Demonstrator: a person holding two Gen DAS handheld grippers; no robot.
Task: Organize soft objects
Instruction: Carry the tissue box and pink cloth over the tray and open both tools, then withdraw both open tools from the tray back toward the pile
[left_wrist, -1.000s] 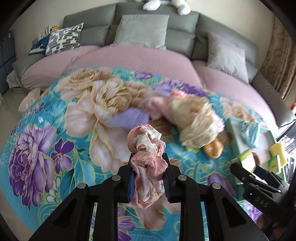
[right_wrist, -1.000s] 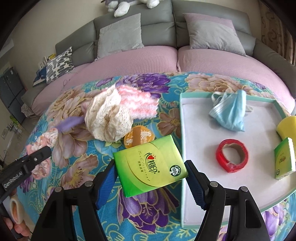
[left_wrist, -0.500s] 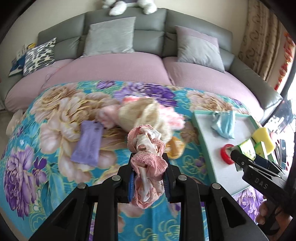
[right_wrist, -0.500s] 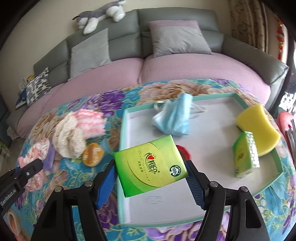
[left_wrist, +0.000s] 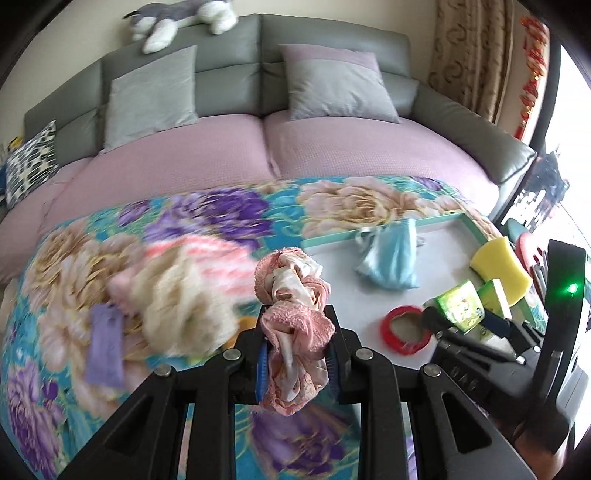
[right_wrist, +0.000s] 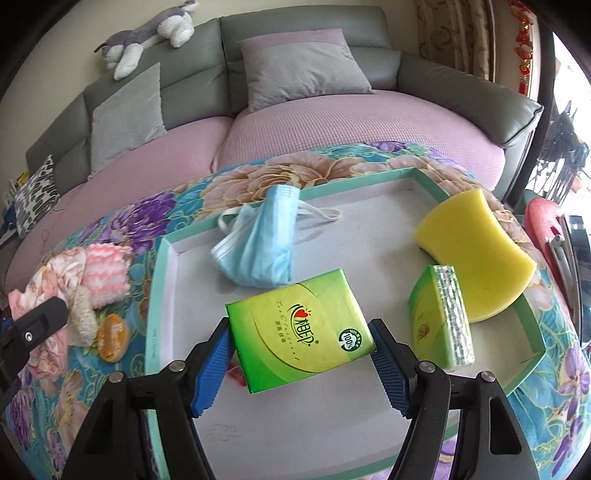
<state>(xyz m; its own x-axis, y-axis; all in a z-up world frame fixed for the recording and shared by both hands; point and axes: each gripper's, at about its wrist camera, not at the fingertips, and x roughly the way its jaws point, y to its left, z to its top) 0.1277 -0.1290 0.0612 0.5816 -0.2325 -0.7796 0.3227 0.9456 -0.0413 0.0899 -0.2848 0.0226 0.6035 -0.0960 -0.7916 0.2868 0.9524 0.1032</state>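
Note:
My left gripper (left_wrist: 297, 350) is shut on a bunched pink lace cloth (left_wrist: 291, 295) and holds it above the floral blanket, just left of the tray. My right gripper (right_wrist: 301, 349) is shut on a green tissue pack (right_wrist: 299, 328) and holds it over the white tray with a teal rim (right_wrist: 159, 295). In the tray lie a blue face mask (right_wrist: 262, 240), a yellow sponge (right_wrist: 472, 254), a second green tissue pack (right_wrist: 441, 321) and a red tape roll (left_wrist: 404, 328). The tray's teal rim (left_wrist: 328, 238) also shows in the left wrist view.
A cream knitted item (left_wrist: 181, 306), a pink striped fluffy cloth (left_wrist: 207, 254), a lilac cloth strip (left_wrist: 105, 347) and an orange round packet (right_wrist: 112, 336) lie on the floral blanket (left_wrist: 221, 206). Behind is a grey sofa with pink cushions (right_wrist: 332, 122) and pillows.
Both grippers have swung to the right with their loads. The right gripper has moved from beside the tray to over its middle; the left one has come close to the tray's left edge.

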